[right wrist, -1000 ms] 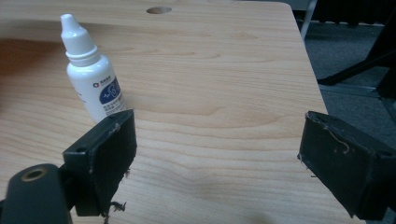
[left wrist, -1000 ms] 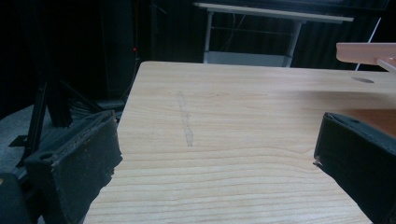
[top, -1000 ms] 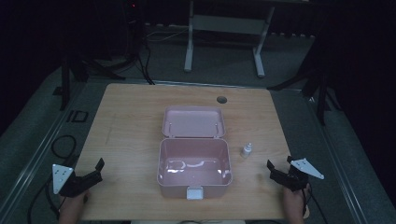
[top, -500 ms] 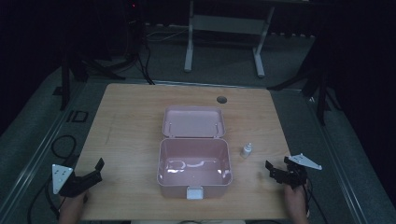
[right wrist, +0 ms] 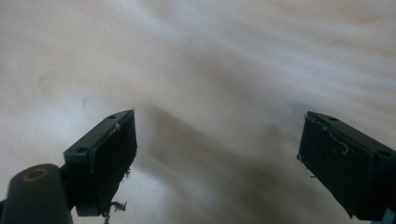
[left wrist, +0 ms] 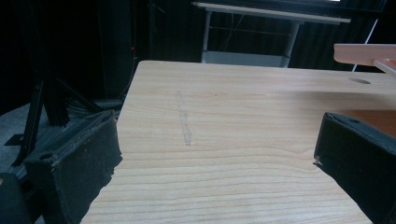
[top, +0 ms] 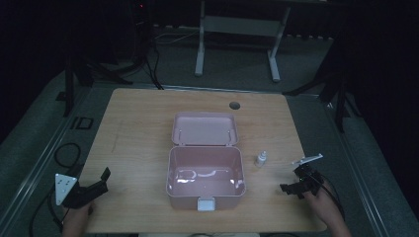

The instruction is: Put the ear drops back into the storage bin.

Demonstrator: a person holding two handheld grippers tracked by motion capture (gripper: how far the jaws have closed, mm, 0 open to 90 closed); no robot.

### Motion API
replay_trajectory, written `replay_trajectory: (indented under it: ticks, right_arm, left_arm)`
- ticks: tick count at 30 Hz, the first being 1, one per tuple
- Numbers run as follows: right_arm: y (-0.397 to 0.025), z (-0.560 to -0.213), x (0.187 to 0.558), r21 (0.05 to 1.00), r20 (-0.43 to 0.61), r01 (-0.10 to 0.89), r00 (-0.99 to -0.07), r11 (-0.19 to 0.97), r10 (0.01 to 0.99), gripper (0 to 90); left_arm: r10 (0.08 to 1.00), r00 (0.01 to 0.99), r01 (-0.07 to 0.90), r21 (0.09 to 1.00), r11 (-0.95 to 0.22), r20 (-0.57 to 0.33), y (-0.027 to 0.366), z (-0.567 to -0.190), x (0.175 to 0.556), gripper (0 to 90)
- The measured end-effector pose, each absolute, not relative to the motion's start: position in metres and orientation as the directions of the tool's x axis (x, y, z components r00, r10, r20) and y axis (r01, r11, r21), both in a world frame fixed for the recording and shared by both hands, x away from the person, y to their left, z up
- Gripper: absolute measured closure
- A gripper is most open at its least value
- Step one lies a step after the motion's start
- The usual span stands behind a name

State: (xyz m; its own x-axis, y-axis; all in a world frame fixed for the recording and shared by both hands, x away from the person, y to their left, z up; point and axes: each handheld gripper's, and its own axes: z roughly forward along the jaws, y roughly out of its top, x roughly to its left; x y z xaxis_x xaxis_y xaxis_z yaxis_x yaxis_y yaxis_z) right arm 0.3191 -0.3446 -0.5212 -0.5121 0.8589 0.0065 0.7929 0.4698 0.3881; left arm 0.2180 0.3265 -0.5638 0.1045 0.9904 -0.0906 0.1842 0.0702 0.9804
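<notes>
An open pink box (top: 205, 174) sits mid-table, its lid (top: 205, 129) folded back flat behind it and its inside bare. A small white bottle (top: 260, 159) stands upright just right of the box. My left gripper (top: 103, 181) rests near the front left corner, open, nothing between its jaws. In the left gripper view the left gripper (left wrist: 217, 135) spans bare wood, with the pink box's edge (left wrist: 369, 52) at upper right. My right gripper (top: 293, 181) is low over the front right, right of the bottle. The right gripper (right wrist: 217, 133) is open over blurred wood.
The wooden table (top: 138, 128) has a round cable hole (top: 234, 105) near its back edge. A white desk frame (top: 237, 29) stands on the dark floor beyond. Cables (top: 64, 153) lie off the table's left side.
My right gripper has shifted a little left and tipped down toward the table; its view is blurred by motion. The left gripper, box and bottle stay put.
</notes>
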Motion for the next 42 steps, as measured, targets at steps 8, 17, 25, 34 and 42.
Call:
replay_trajectory:
  ticks: [8,17,25,34,42]
  right_arm:
    - [-0.336,-0.518,0.325,0.159,0.019,0.794,-0.597,0.587,0.802,11.1]
    - [-0.326,-0.514,0.327,-0.011,0.069,0.743,-0.667,0.669,0.742,11.1]
    - [-0.320,-0.513,0.326,-0.151,0.124,0.678,-0.709,0.719,0.695,11.3]
    - [-0.319,-0.512,0.330,-0.143,0.164,0.680,-0.700,0.719,0.695,11.4]
    - [-0.312,-0.508,0.338,-0.111,0.133,0.673,-0.720,0.732,0.682,10.6]
  left_arm:
    - [0.990,0.105,0.184,0.980,0.071,-0.092,0.327,-0.564,0.218,0.4]
    - [0.990,0.107,0.187,0.979,0.076,-0.097,0.327,-0.564,0.218,0.4]
    - [0.989,0.109,0.184,0.980,0.075,-0.097,0.327,-0.564,0.218,0.4]
    - [0.990,0.107,0.182,0.980,0.076,-0.097,0.327,-0.564,0.218,0.4]
    - [0.989,0.108,0.182,0.980,0.076,-0.096,0.327,-0.564,0.218,0.4]
